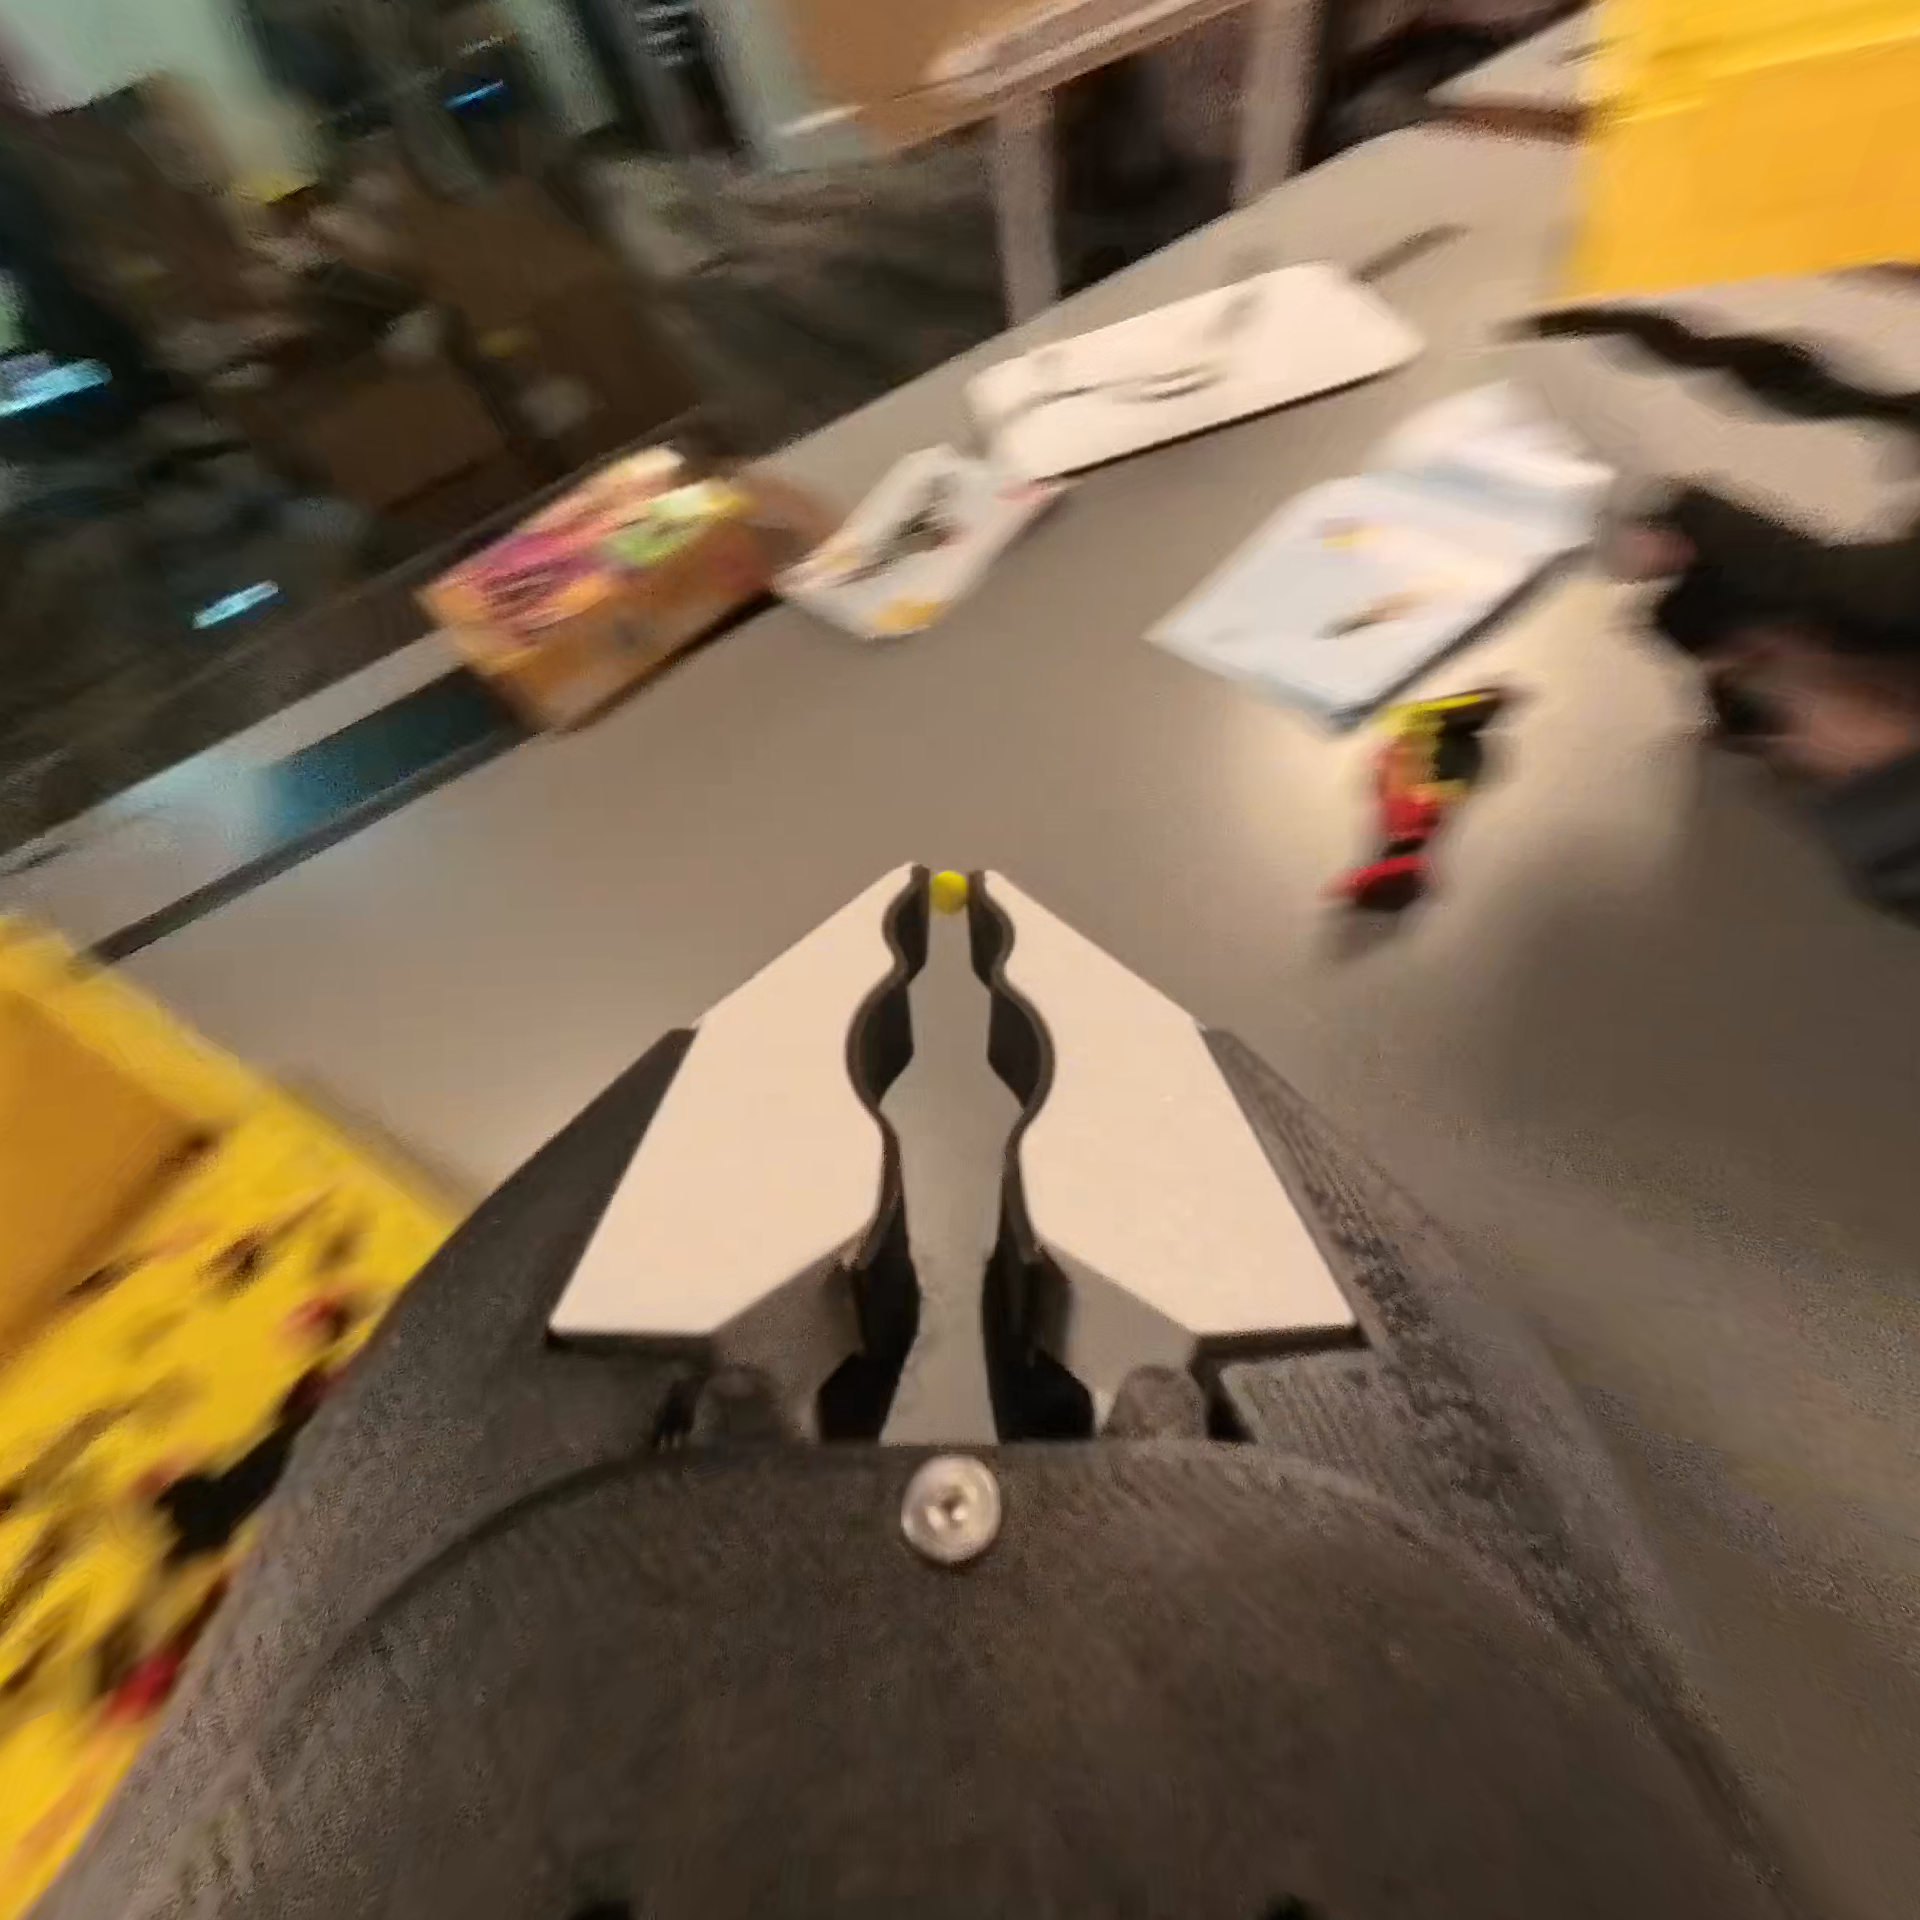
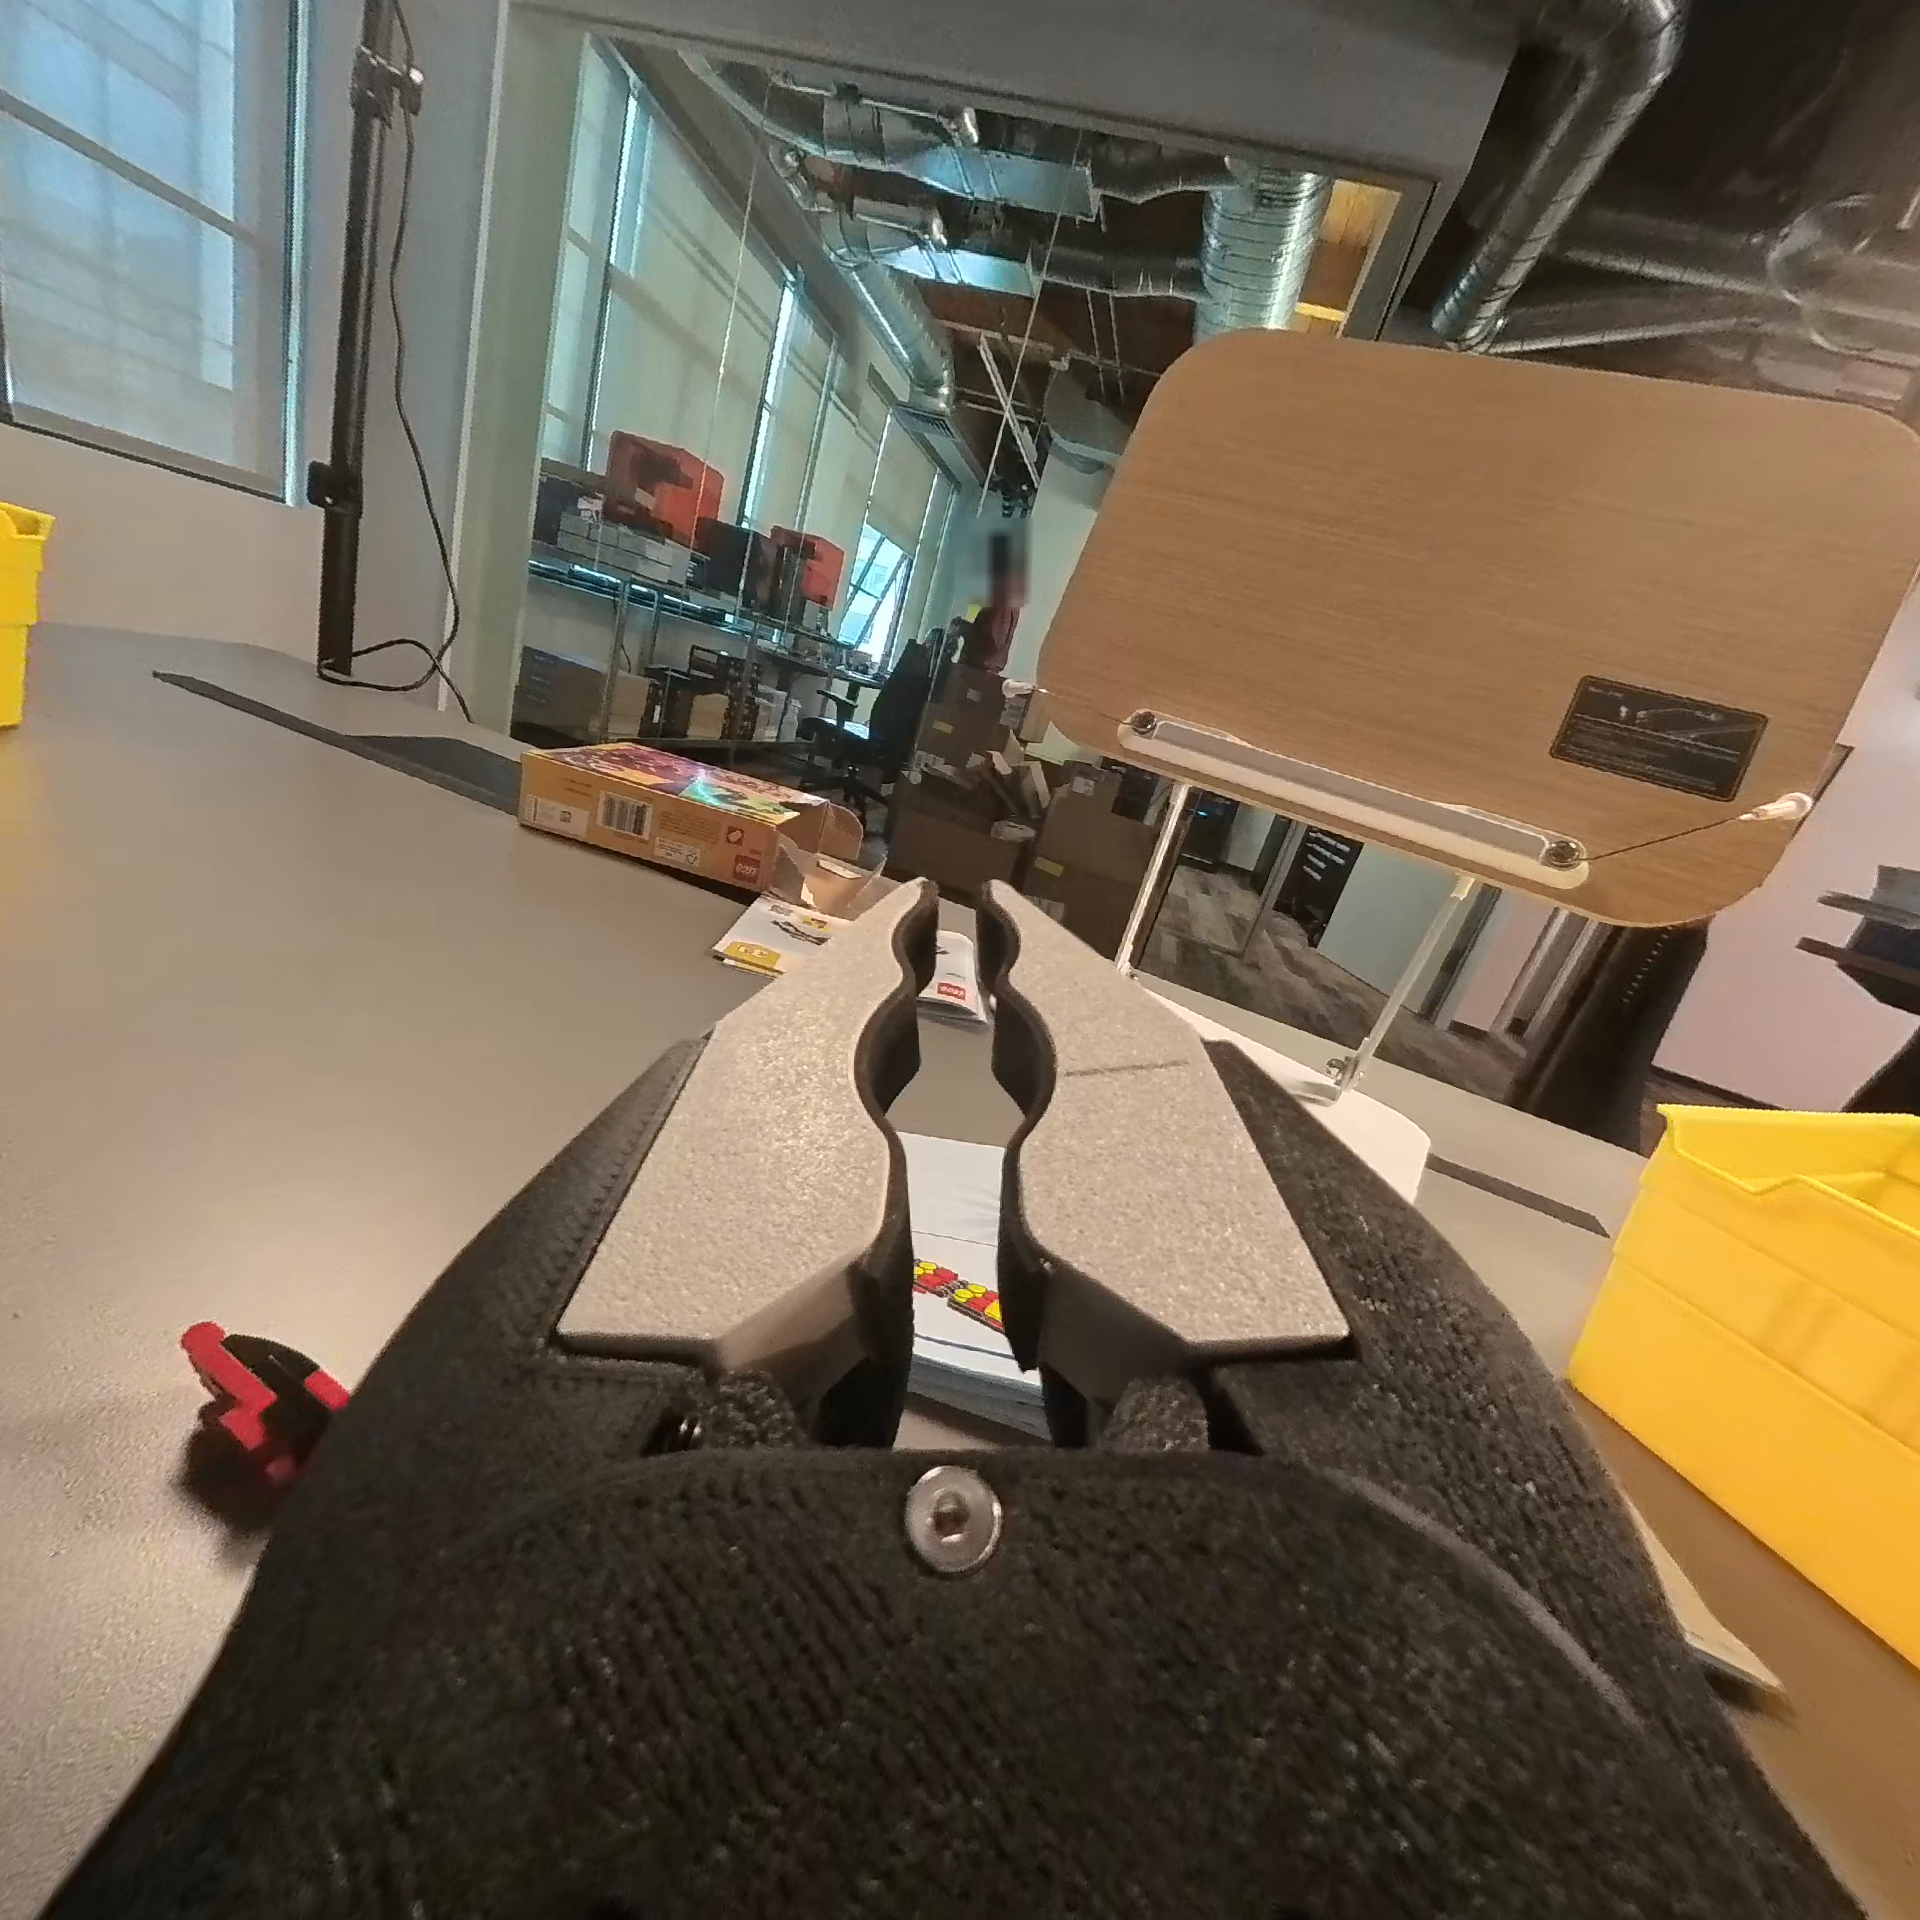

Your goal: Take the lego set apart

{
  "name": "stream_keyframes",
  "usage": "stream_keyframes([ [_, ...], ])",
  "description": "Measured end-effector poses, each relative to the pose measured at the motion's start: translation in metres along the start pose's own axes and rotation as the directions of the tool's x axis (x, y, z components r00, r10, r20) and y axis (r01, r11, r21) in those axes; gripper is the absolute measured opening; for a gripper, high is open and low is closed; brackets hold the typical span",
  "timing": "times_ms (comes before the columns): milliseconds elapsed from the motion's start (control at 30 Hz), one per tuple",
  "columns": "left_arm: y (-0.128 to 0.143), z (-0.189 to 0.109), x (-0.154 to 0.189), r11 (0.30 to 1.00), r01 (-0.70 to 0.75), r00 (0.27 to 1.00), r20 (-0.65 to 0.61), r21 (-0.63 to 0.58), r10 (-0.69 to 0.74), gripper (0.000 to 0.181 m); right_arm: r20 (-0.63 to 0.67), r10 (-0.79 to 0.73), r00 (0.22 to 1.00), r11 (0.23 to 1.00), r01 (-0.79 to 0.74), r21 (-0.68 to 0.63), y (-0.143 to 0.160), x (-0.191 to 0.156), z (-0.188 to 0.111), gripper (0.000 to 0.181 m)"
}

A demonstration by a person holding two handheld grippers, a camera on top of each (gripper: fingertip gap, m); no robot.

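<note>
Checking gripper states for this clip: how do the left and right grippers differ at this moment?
The left gripper pinches a small yellow piece at its fingertips; the right gripper holds nothing, a narrow gap between its tips. The left's view is motion-blurred above the grey table; the right's is sharp, over an open booklet. Both share grey fingers with wavy black pads.

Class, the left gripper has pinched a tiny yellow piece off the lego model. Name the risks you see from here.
1. The yellow stud sits only at the very tips of the left gripper; the blurred picture suggests fast motion, so it may slip out.
2. If dropped on the table, it could roll away.
3. The red and black model lies beside the right gripper and could get knocked.
</note>
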State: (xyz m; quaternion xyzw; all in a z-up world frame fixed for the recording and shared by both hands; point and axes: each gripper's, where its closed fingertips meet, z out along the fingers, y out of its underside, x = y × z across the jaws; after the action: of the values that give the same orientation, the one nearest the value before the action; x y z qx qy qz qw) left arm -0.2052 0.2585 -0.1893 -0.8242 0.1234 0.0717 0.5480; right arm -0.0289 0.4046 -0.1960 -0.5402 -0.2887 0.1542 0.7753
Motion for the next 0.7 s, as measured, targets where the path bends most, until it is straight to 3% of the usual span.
stream_keyframes([
  [100, 0.044, -0.030, -0.102, 0.972, 0.120, 0.960, 0.272, -0.203, -0.062, 0.006, 0.002, -0.021, 1.000, 1.000, 0.021, -0.003, 0.000, -0.002, -0.001, 0.004],
  [233, 0.115, -0.047, -0.178, 0.860, 0.351, 0.889, 0.421, -0.371, -0.181, 0.005, -0.005, -0.034, 0.999, 0.999, 0.034, -0.006, 0.000, -0.002, -0.002, 0.005],
  [400, 0.153, -0.051, -0.204, 0.767, 0.497, 0.834, 0.467, -0.406, -0.294, 0.006, -0.003, -0.035, 0.999, 0.999, 0.035, -0.004, 0.000, -0.002, -0.002, 0.005],
  [533, 0.170, -0.049, -0.207, 0.671, 0.600, 0.786, 0.481, -0.437, -0.389, 0.034, -0.001, -0.033, 0.999, 0.999, 0.033, -0.002, 0.000, -0.002, -0.002, 0.004],
  [600, 0.168, -0.054, -0.212, 0.674, 0.606, 0.772, 0.515, -0.421, -0.373, 0.044, -0.002, -0.029, 1.000, 1.000, 0.029, -0.001, 0.000, -0.001, -0.002, 0.005],
  [700, 0.150, -0.069, -0.216, 0.734, 0.579, 0.759, 0.562, -0.355, -0.327, 0.047, -0.007, -0.025, 1.000, 1.000, 0.025, -0.001, 0.000, 0.000, -0.002, 0.005],
])
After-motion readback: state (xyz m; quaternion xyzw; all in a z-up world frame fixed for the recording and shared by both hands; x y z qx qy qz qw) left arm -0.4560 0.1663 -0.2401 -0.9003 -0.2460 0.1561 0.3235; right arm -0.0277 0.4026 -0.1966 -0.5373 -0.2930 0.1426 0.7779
